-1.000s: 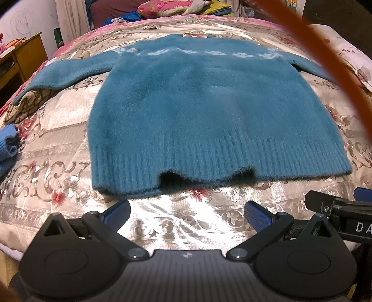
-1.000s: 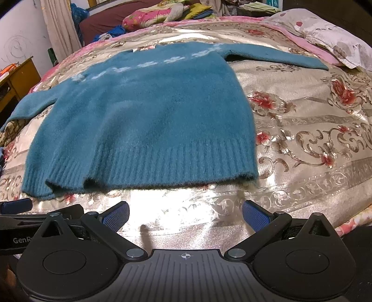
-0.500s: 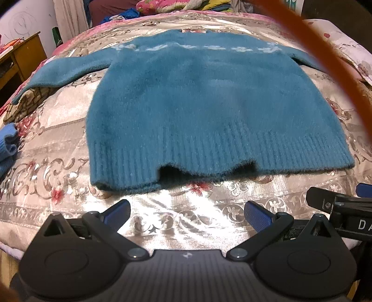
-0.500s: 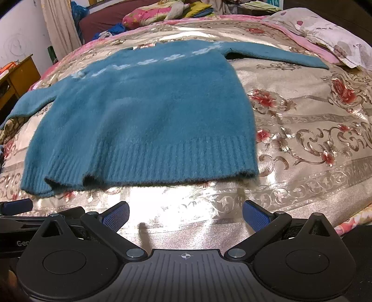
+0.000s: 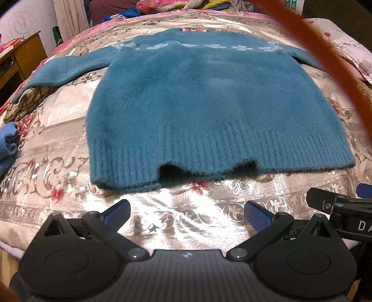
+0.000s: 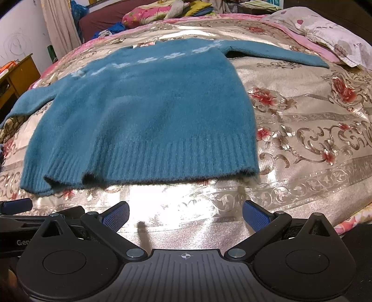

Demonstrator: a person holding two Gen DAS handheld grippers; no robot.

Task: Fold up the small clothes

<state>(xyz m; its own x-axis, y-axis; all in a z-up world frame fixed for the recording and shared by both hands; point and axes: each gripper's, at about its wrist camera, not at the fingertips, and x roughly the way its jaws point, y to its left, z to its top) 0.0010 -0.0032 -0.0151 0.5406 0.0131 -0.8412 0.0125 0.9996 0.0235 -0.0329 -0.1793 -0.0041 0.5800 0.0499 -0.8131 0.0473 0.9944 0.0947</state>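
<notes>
Left wrist view: a teal knitted sweater (image 5: 209, 100) lies spread flat on a bed covered by a shiny floral bedspread (image 5: 58, 130). Its ribbed hem faces the camera, near the bed's front edge, and the middle of the hem is lifted slightly, leaving a dark gap. A band of pale snowflake shapes crosses the chest. One sleeve stretches out toward the bed's left edge. The left gripper (image 5: 186, 215) hovers over bare bedspread just in front of the hem, its two blue-padded fingers spread wide apart and holding nothing. A blurred orange cable (image 5: 344, 69) curves across the upper right. Part of the other gripper shows at the right edge. A folded blue cloth (image 5: 8, 144) sits at the bed's left edge, and a wooden cabinet (image 5: 21, 55) stands beyond it.

Right wrist view: the same sweater (image 6: 144, 111) lies left of centre, with its other sleeve reaching toward the bed's far right corner, close to a pillow (image 6: 330, 30). The right gripper (image 6: 184, 215) hovers over the bedspread (image 6: 313, 139) just short of the hem's right corner, fingers wide apart and empty. Piled bedding (image 6: 162, 10) lies at the bed's far edge.
</notes>
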